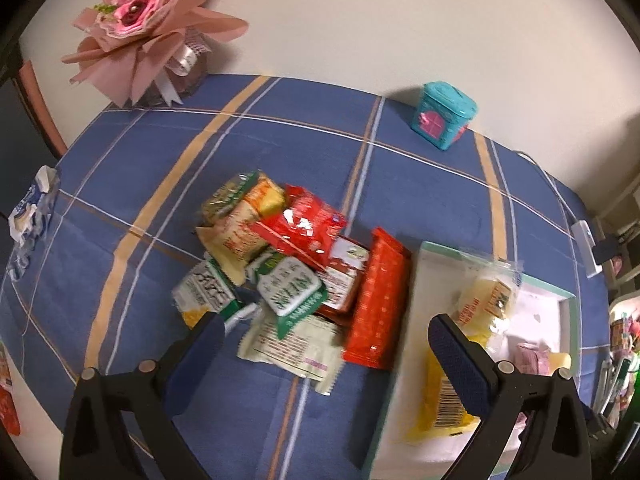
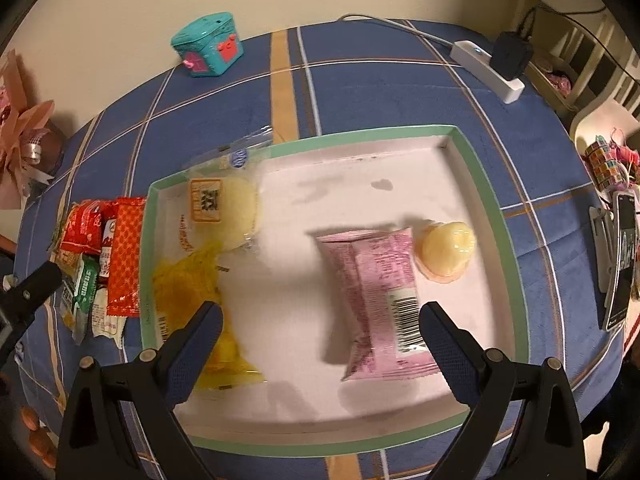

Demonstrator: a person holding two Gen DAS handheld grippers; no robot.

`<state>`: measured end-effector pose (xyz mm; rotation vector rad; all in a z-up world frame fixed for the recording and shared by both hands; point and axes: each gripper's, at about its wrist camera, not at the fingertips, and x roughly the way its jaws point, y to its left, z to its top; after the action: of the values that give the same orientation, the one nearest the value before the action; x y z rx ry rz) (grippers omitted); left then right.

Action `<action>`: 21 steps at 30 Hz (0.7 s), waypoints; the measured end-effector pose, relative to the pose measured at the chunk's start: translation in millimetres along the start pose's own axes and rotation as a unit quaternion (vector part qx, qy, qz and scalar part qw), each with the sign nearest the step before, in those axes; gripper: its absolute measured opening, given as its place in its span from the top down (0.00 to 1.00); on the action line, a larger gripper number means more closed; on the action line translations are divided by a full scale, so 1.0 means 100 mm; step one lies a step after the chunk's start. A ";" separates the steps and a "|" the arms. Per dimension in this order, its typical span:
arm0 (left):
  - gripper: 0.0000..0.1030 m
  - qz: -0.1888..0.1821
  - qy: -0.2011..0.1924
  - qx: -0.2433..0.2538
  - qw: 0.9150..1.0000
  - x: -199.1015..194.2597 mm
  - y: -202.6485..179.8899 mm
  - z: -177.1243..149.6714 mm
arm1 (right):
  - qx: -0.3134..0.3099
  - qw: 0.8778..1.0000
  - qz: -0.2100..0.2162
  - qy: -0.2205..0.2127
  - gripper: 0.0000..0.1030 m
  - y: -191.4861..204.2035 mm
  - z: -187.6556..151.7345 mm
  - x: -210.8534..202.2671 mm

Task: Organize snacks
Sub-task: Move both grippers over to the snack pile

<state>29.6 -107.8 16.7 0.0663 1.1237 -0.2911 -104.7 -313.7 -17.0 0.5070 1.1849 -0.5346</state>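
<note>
Green-rimmed tray (image 2: 476,168) is already holding four snacks; loose packets (image 1: 288,264) are lying heaped just beside it, awaiting sorting. Left gripper (image 1: 326,340) and right gripper (image 2: 320,328) are hovering spread, gripping nothing.

I see a blue plaid cloth tablecloth (image 1: 168,152), matt and woven. The heaped snack packets (image 1: 288,256) look like glossy crinkled foil or plastic film. My white tray with the green rim (image 2: 476,160) reads as matt card. The pink wrapper (image 2: 380,280) is shiny film. Both fingers' pads (image 2: 192,356) are rough, dimpled dark-blue rubber.
</note>
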 end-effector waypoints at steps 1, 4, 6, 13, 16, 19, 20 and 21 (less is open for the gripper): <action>0.00 0.004 0.003 -0.002 1.000 0.01 0.04 0.01 | -0.003 1.000 0.001 0.001 0.04 0.04 0.00 0.01; 0.00 0.020 0.014 -0.016 1.000 0.05 0.21 0.04 | -0.007 1.000 0.006 0.005 0.04 0.13 -0.02 0.03; 0.00 0.035 0.018 -0.028 0.999 0.07 0.36 0.06 | -0.009 1.000 0.009 0.005 0.04 0.21 -0.02 0.04; 0.00 0.058 0.016 -0.074 0.995 0.07 0.87 0.10 | -0.039 0.999 0.031 -0.004 0.04 0.57 -0.04 0.03; 0.00 0.060 0.016 -0.095 0.994 0.08 1.09 0.12 | -0.052 0.998 0.047 -0.004 0.04 0.73 -0.06 0.02; 0.00 0.057 0.017 -0.116 0.991 0.09 1.27 0.13 | -0.062 0.996 0.058 -0.003 0.04 0.89 -0.07 0.03; 0.00 0.057 0.017 -0.121 0.991 0.09 1.31 0.13 | -0.064 0.996 0.062 -0.004 0.04 0.94 -0.08 0.04; 0.00 0.057 0.016 -0.127 0.990 0.09 1.36 0.13 | -0.066 0.996 0.065 -0.004 0.04 0.98 -0.08 0.04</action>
<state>80.1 18.9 1.6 -0.0904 1.1762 -0.0441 -46.9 -233.5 -14.5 0.4640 1.1619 -0.3438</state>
